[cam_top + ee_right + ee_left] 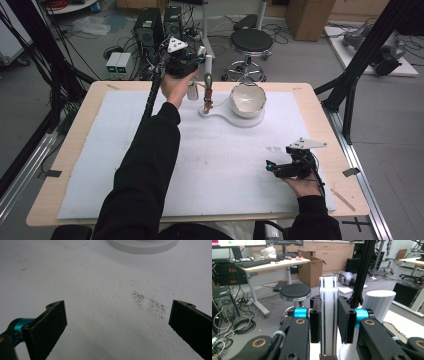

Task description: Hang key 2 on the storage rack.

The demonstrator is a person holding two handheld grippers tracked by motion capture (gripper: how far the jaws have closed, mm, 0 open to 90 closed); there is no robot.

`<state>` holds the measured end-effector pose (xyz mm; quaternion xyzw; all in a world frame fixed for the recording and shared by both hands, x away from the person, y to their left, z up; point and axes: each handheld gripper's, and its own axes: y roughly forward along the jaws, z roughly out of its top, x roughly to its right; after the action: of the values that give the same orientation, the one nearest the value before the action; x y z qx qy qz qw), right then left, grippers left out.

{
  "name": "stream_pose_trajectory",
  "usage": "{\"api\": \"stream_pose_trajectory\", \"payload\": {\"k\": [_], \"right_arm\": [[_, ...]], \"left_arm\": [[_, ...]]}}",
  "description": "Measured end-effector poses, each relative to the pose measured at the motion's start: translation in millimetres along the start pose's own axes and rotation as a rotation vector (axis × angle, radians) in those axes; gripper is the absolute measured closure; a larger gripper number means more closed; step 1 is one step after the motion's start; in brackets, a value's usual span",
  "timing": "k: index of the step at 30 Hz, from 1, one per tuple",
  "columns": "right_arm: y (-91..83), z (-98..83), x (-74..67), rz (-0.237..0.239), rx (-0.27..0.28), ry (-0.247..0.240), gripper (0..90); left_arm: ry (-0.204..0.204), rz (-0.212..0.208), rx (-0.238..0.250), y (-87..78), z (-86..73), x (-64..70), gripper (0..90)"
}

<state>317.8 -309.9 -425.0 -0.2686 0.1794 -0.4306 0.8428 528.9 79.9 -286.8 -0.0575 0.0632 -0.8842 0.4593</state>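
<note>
I had the left gripper [192,75] pinching a slim metal cylinder [328,315] upright near the table's far edge beside the bowl [247,98], the right gripper [280,169] resting spread, so lowering it steadily seemed next.

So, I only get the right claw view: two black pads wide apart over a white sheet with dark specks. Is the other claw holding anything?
Observer: Yes, the left claw is shut on a slim silvery canister, held upright.
Operator: Where is it?
Observer: Raised over the table's far side, left of a white bowl.
Operator: What's the bowl on?
Observer: A flat white stand, where a brown-handled tool also stands upright.
</note>
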Motion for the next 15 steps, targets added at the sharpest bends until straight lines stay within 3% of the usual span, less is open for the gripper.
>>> {"api": "stream_pose_trajectory", "payload": {"k": [5, 12, 14, 15], "right_arm": [[-0.3, 0.1, -0.2, 0.001, 0.002, 0.003, 0.7], [-0.4, 0.2, -0.4, 0.000, 0.002, 0.003, 0.7], [0.0, 0.2, -0.2, 0.001, 0.001, -0.002, 0.7], [0.0, 0.3, -0.3, 0.001, 0.001, -0.002, 0.7]], "left_arm": [[-0.033, -0.028, -0.011, 0.9, -2.3, -0.6, 74.1], [-0.040, -0.041, -0.035, -0.1, -6.0, -4.2, 73.8], [-0.086, -0.056, -0.034, -1.5, -6.0, -6.7, 72.2], [-0.134, -0.066, -0.038, -1.9, -5.8, -8.6, 67.0]]}}
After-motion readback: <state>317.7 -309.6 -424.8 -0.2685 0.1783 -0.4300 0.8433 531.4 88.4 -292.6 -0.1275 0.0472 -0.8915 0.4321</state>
